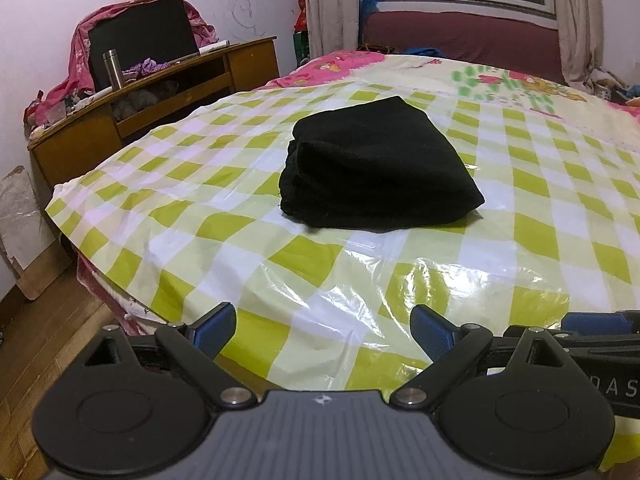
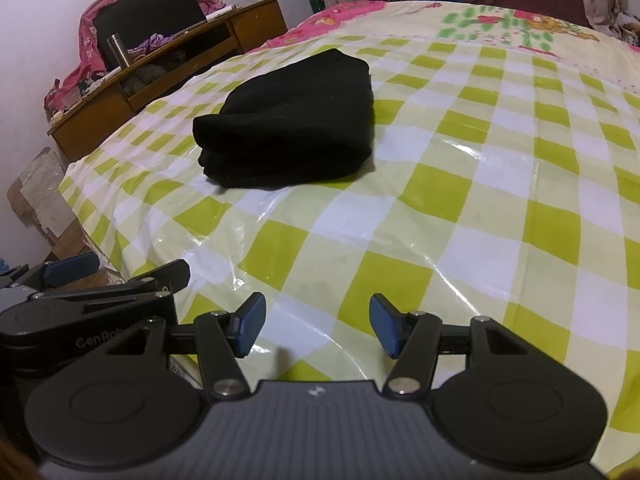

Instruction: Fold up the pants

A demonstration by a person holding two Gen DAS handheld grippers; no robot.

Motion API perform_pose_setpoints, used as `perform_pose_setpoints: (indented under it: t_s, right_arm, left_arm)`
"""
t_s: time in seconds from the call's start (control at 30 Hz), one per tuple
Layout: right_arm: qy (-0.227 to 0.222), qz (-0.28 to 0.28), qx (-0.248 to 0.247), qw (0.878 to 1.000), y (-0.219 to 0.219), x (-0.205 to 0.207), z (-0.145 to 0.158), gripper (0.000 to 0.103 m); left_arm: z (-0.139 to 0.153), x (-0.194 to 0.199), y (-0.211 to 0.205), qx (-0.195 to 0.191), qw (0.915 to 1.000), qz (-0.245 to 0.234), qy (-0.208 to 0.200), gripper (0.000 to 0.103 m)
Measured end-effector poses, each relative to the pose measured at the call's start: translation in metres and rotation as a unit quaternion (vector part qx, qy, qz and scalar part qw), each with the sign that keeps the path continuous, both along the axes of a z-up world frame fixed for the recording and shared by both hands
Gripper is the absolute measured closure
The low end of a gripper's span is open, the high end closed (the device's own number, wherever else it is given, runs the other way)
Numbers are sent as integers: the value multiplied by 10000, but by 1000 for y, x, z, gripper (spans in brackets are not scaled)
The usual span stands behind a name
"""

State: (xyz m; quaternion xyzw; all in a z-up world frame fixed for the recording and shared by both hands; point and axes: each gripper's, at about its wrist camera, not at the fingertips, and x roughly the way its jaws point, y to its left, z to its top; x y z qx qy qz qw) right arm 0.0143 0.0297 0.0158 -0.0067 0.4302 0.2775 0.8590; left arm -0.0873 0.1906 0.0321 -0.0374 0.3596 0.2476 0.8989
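**Pants folded on the bed**

Pants (image 1: 376, 168), black, lie folded in a compact bundle on a green-and-white checked sheet (image 1: 540, 200) covering the bed. The left gripper (image 1: 323, 332) and right gripper (image 2: 318, 326) hover near the bed's front edge, well apart from the bundle, jaws spread and empty.

Dim, warm indoor lighting from above. Bright specular glare on the glossy checkered plastic sheet (image 1: 460, 276), strongest in the foreground. Soft shadow beneath the folded black pants (image 1: 372, 168), fabric detail lost in darkness. Strong fisheye curvature and dark vignetting at corners; mild softness throughout.
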Motion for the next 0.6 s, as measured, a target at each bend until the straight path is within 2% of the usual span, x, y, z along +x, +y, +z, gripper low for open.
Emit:
perform_pose_setpoints:
  t_s: [0.3, 0.6]
  right_arm:
    - [4, 4, 2, 10000, -1, -1, -1, 44]
    - [4, 13, 13, 10000, -1, -2, -1, 43]
  left_arm:
    - [1, -2, -2, 6, 10000, 52, -30, 0]
    - [4, -5, -4, 191, 9997, 47, -121, 0]
